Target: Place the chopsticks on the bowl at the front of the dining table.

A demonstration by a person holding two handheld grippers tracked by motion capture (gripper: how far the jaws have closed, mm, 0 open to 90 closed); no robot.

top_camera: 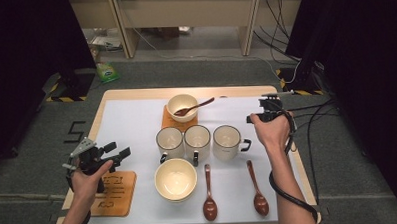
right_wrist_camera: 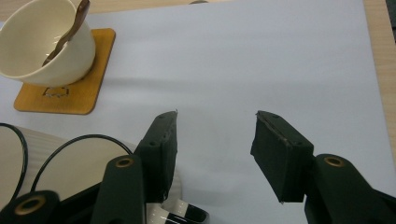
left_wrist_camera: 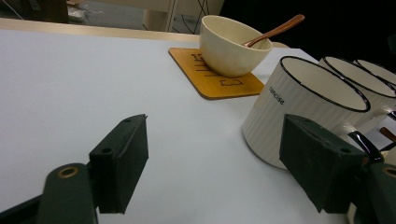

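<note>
Both grippers, left (top_camera: 119,150) and right (top_camera: 266,100), gape empty; approach the nearest mug (top_camera: 227,142) squarely, gripping its rim gently.

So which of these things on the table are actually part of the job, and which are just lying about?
Likely in use:
- left gripper, open
- right gripper, open
- three mugs
- two bowls
- three spoons
- two wooden coasters

Lying about:
- green packet on the floor
- cables
</note>
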